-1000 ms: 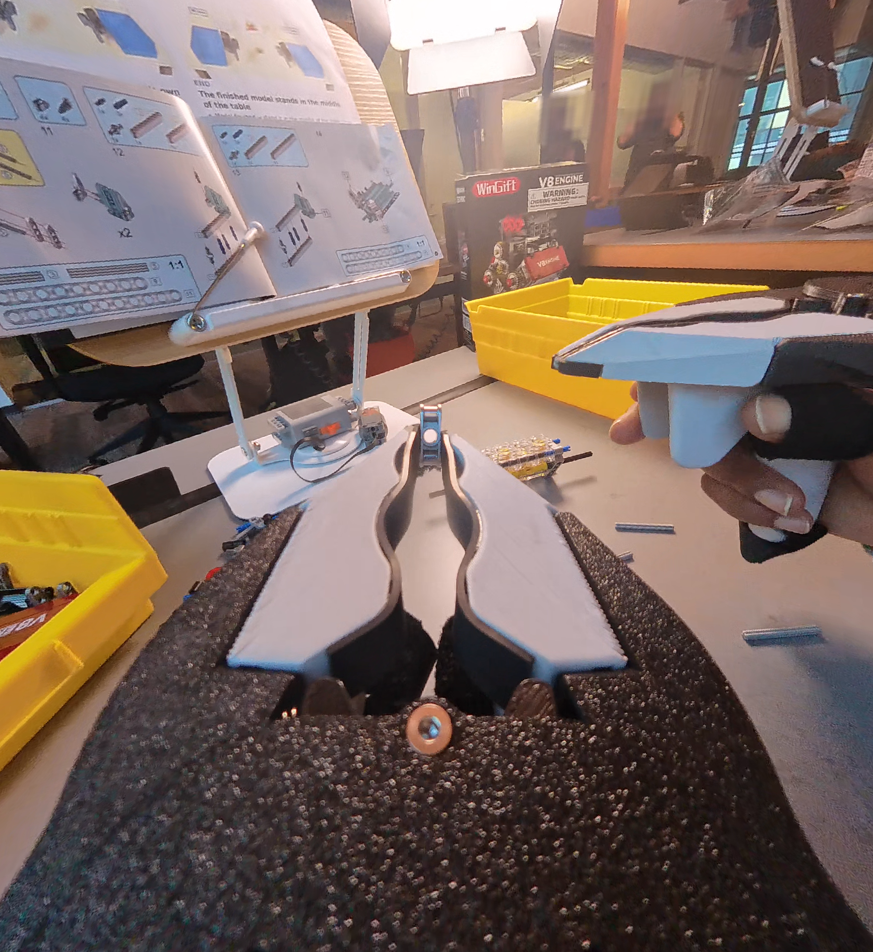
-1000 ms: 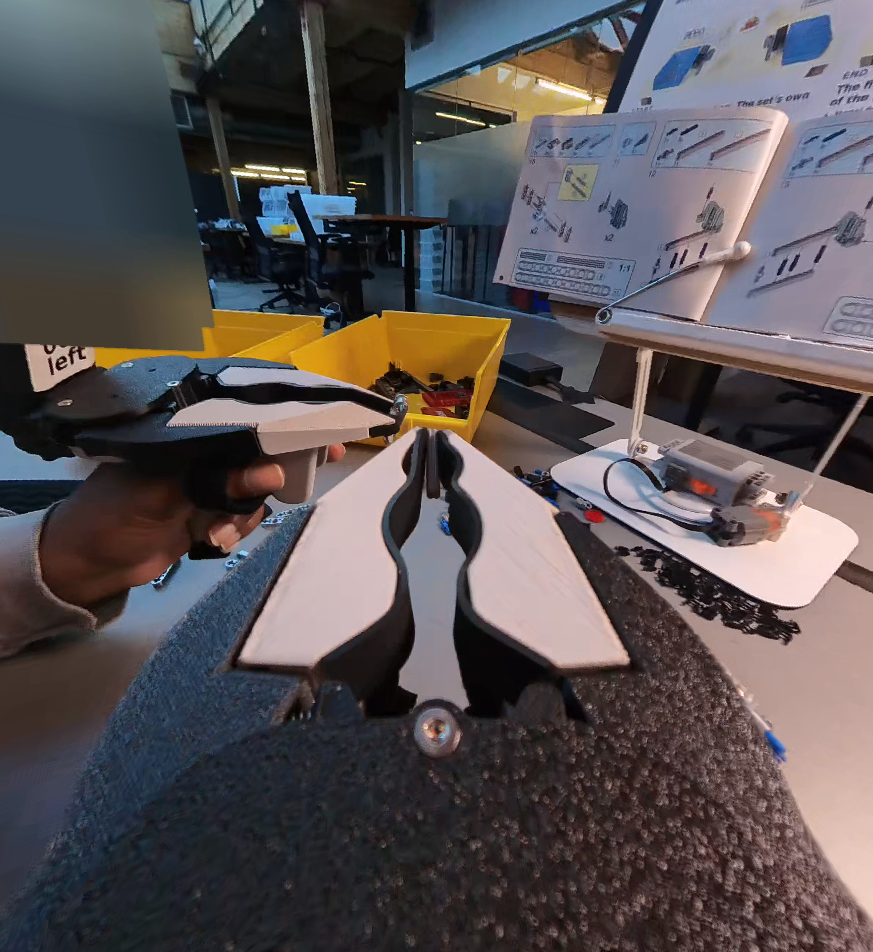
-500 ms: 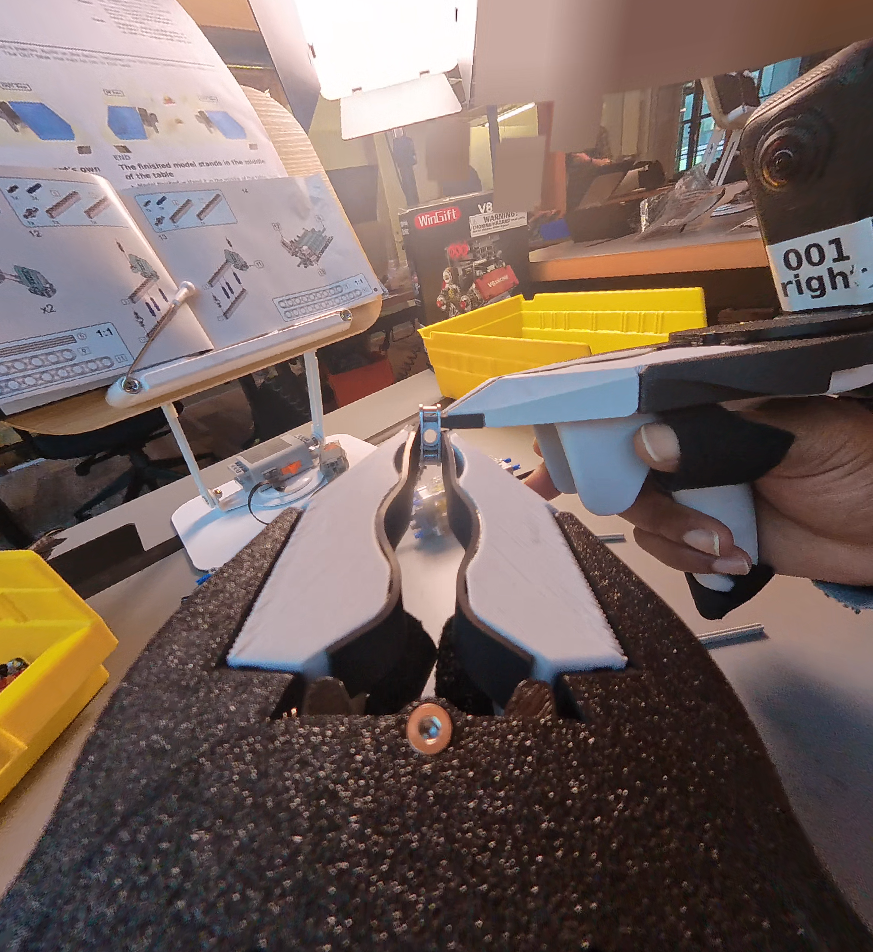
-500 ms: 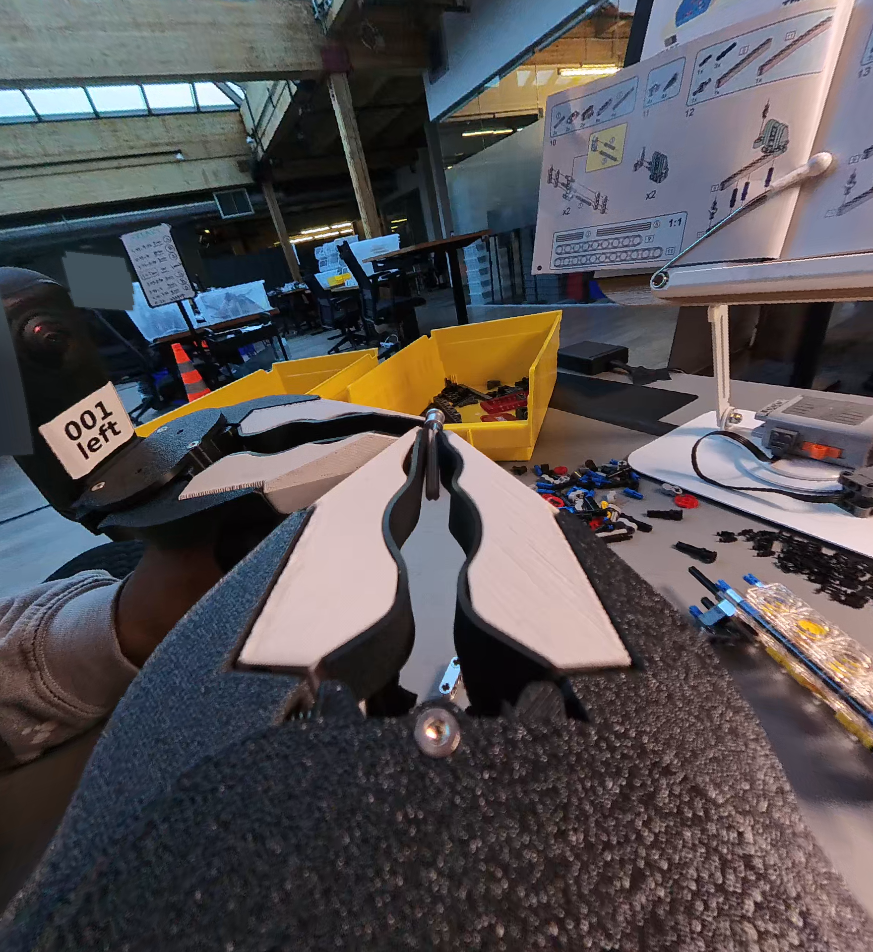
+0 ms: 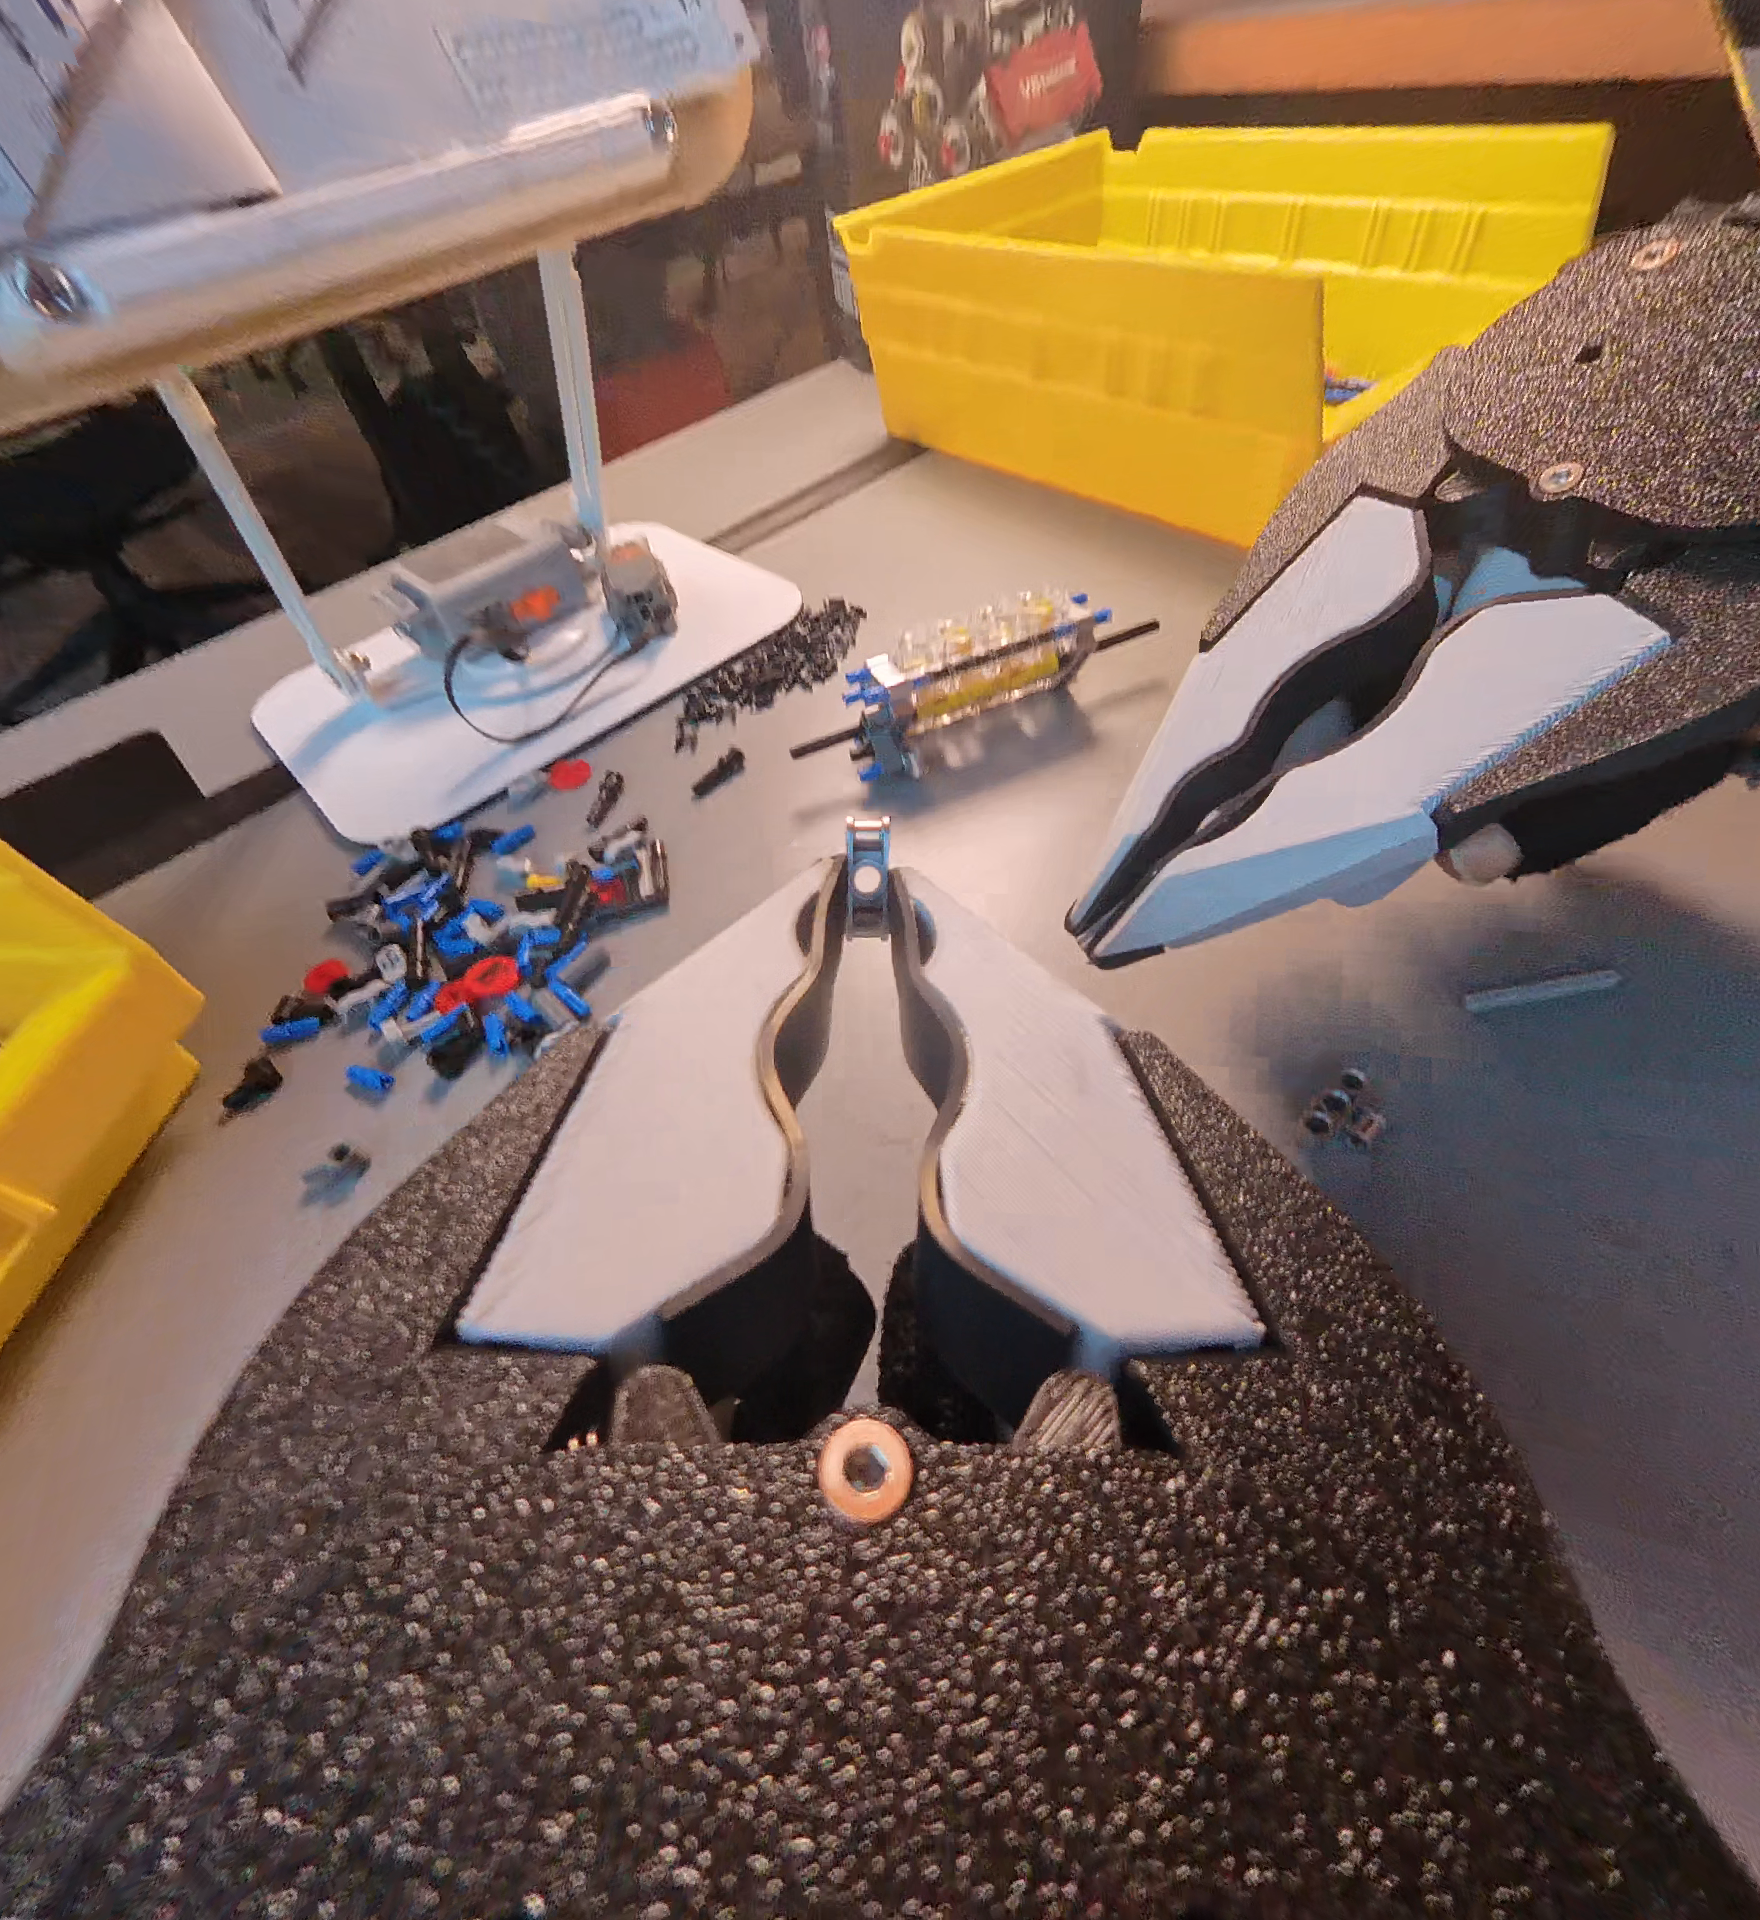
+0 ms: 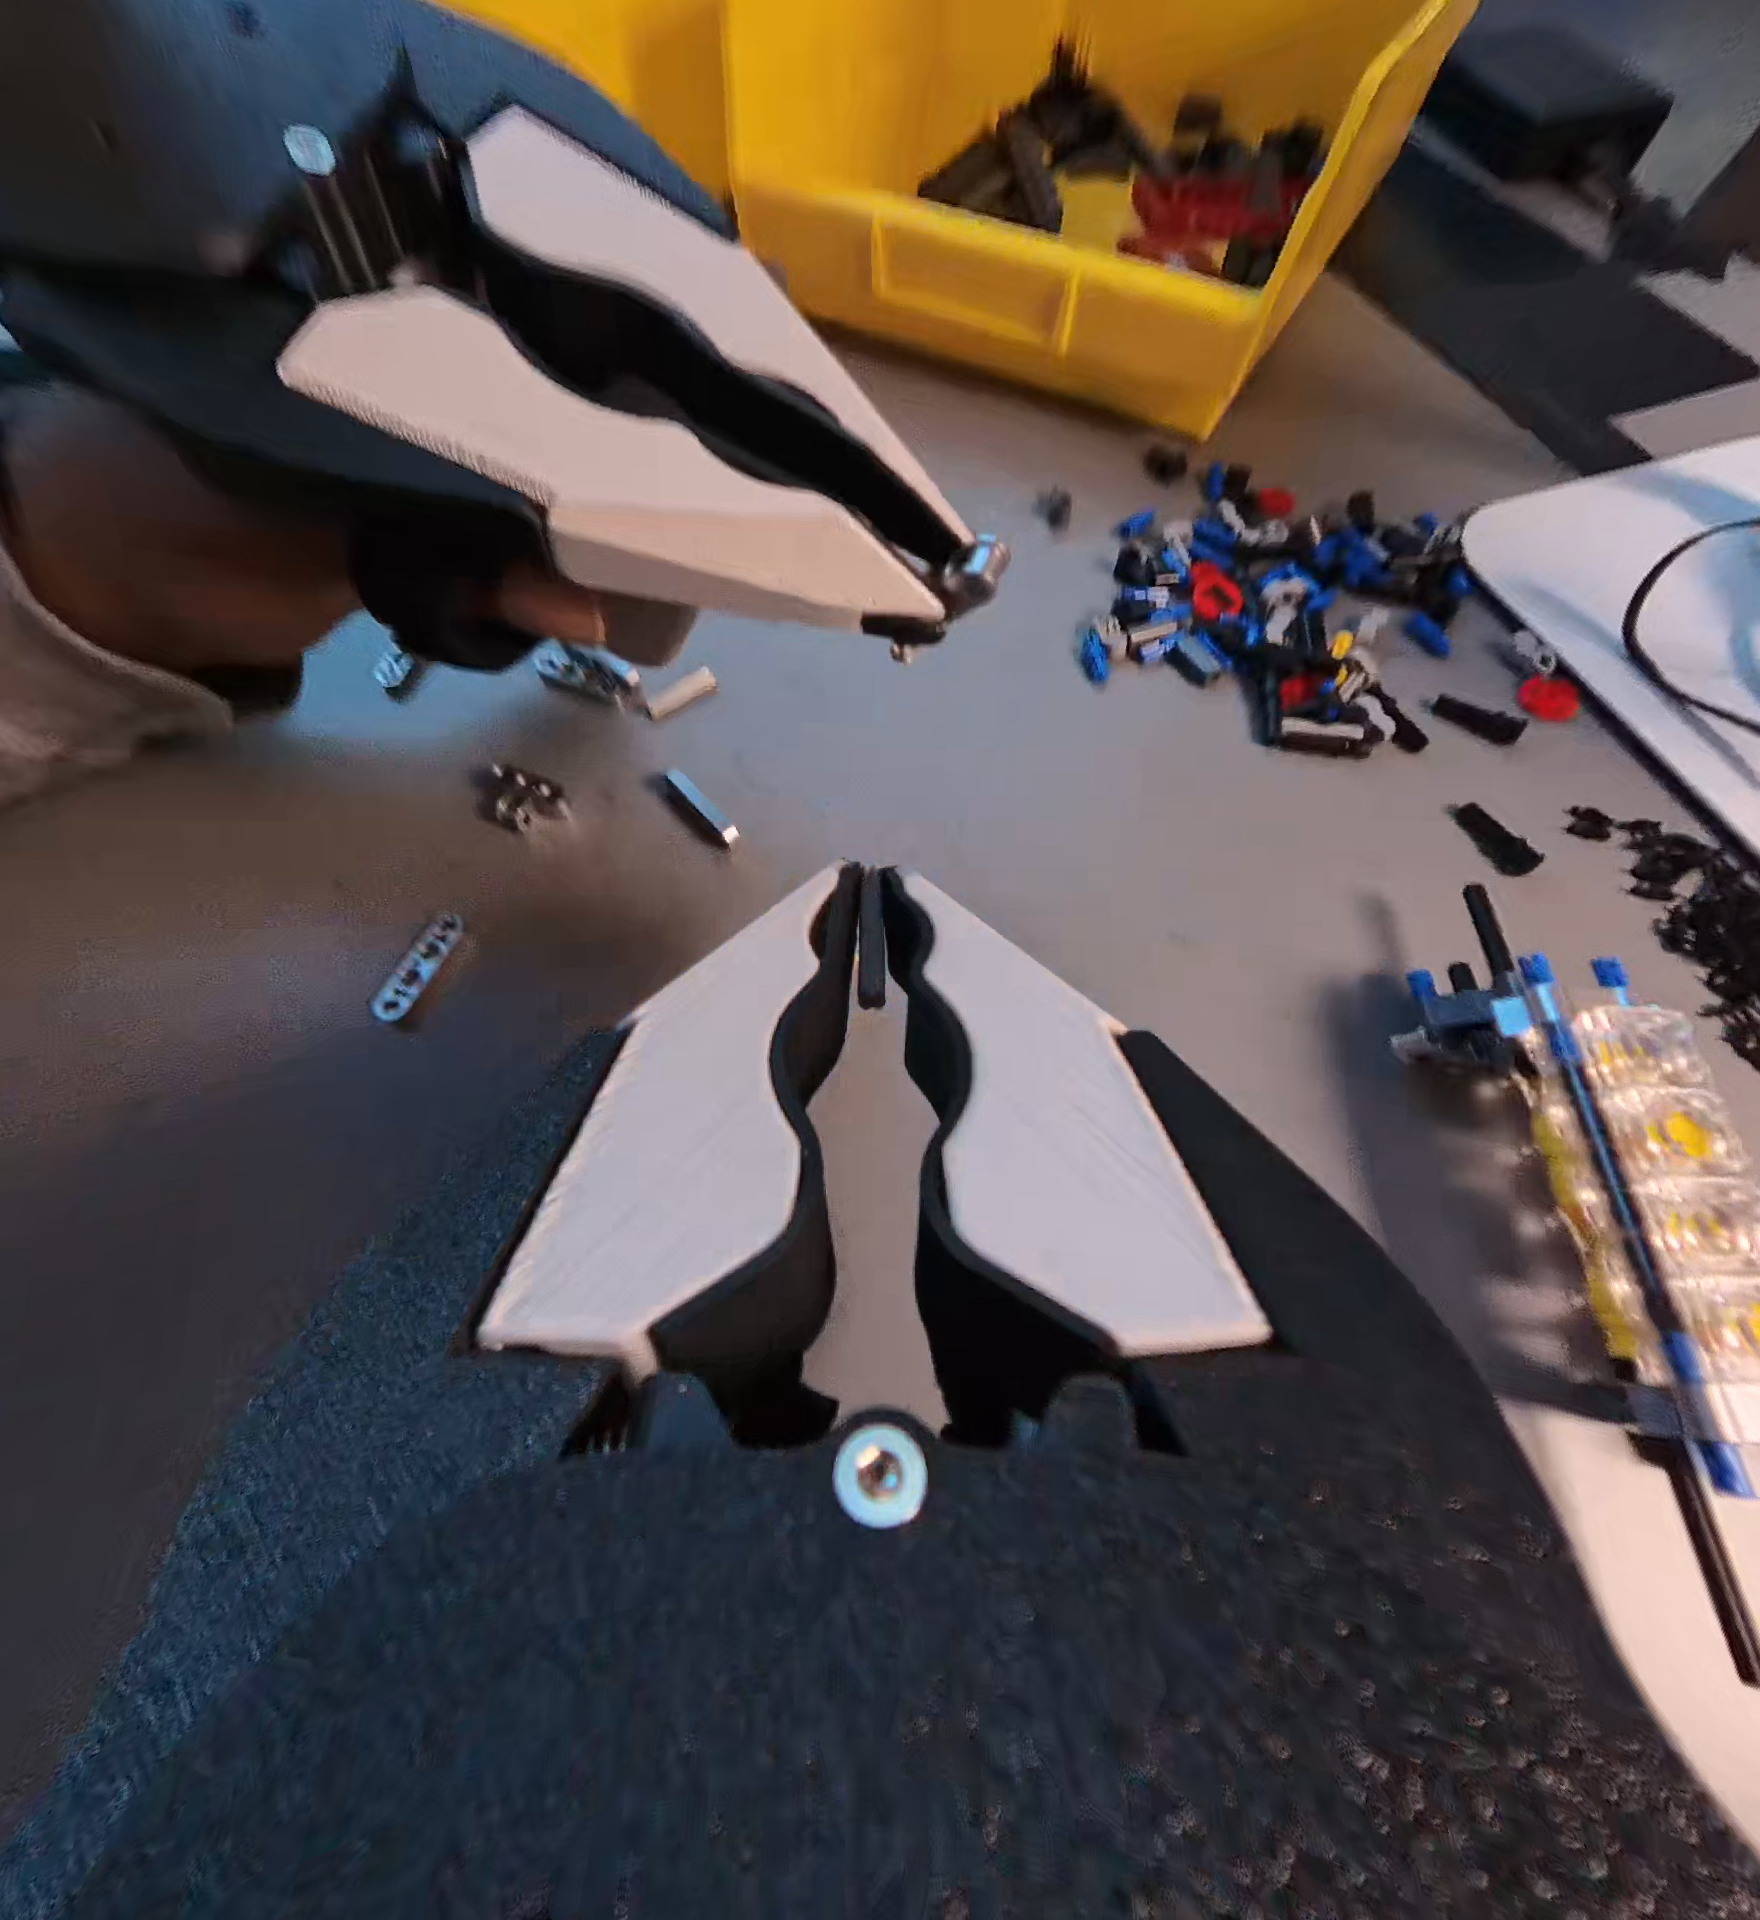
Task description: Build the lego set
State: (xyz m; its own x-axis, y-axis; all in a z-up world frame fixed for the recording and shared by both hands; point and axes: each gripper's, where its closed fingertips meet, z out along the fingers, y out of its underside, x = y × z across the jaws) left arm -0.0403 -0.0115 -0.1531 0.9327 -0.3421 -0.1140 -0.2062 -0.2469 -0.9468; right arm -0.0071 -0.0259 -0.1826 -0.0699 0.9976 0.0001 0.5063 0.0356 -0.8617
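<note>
My left gripper (image 5: 865,868) is shut on a small grey connector with a round hole (image 5: 865,883) and holds it above the grey table. It also shows in the right wrist view (image 6: 943,608), at the upper left, with the connector (image 6: 980,566) at its tip. My right gripper (image 6: 865,873) is shut on a thin dark pin (image 6: 869,961). In the left wrist view the right gripper (image 5: 1094,935) is a short way right of the connector, tips pointing down-left, apart from it. A clear-and-yellow block assembly on a black axle (image 5: 980,665) lies beyond.
A pile of small blue, black and red pieces (image 5: 481,935) lies left of centre. A white stand base (image 5: 419,748) carries a grey motor (image 5: 523,592). Yellow bins stand at the back right (image 5: 1115,416) and left (image 5: 24,1091). Loose grey axle (image 5: 1541,987), bushes (image 5: 1343,1117), small beam (image 6: 419,966). The grippers' ends are close to 5 cm from one another.
Both grippers have tipped down from level towards the table. Their tips, nearly touching half a second ago, now stand apart. Each still holds its piece.
</note>
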